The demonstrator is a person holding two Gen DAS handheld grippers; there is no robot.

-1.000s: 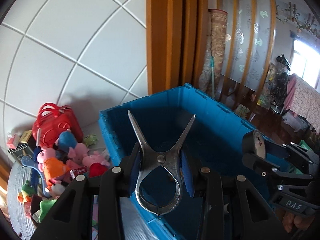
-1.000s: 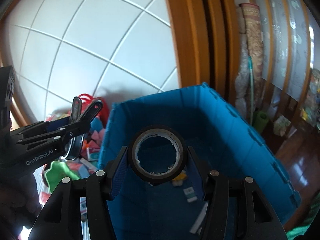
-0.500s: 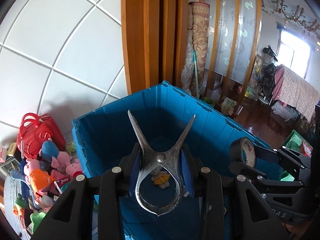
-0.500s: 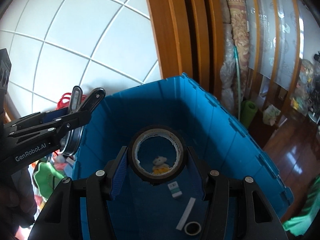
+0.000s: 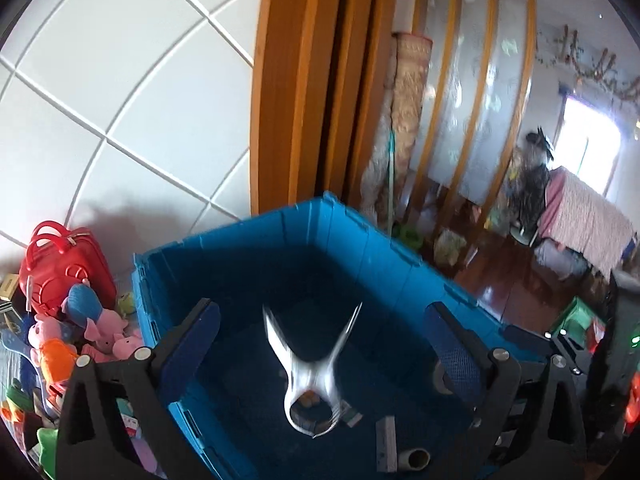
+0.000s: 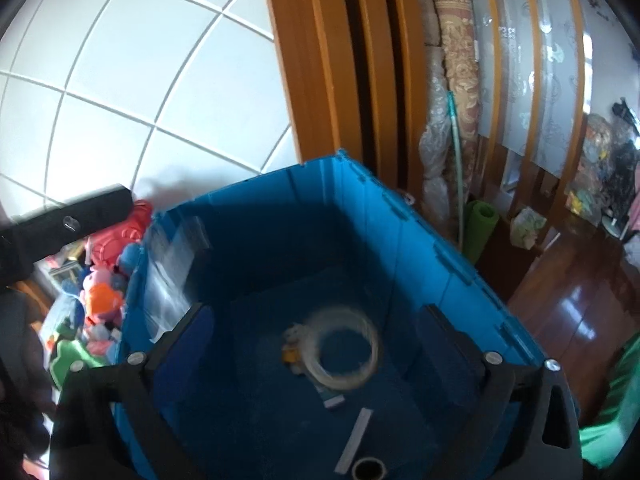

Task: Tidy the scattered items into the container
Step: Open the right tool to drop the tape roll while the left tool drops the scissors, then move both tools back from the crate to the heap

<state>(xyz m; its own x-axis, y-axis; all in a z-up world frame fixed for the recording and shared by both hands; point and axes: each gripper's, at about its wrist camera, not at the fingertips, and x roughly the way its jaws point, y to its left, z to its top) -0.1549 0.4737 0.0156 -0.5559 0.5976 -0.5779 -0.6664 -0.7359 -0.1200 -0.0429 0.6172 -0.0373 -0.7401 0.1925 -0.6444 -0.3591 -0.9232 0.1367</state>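
A deep blue bin (image 5: pixel 360 248) fills the left wrist view below my left gripper (image 5: pixel 320 308). Its jaws are opening wide, and the metal spring clamp (image 5: pixel 312 376) drops free between them as a blur, with neither pad touching it. In the right wrist view my right gripper (image 6: pixel 314 312) also hangs over the blue bin (image 6: pixel 420 248) with jaws opening. The black tape roll (image 6: pixel 344 354) falls blurred toward the bin floor, clear of both pads.
On the bin floor lie a small plush toy (image 6: pixel 294 344), a white strip (image 6: pixel 354 440) and a small tape roll (image 6: pixel 368 470). Left of the bin are plush toys (image 5: pixel 100 332) and a red bag (image 5: pixel 60 268). A tiled wall and wooden door frame stand behind.
Both grippers went from shut to wide open above the bin. The clamp left the left jaws and the tape roll left the right jaws; both are falling.
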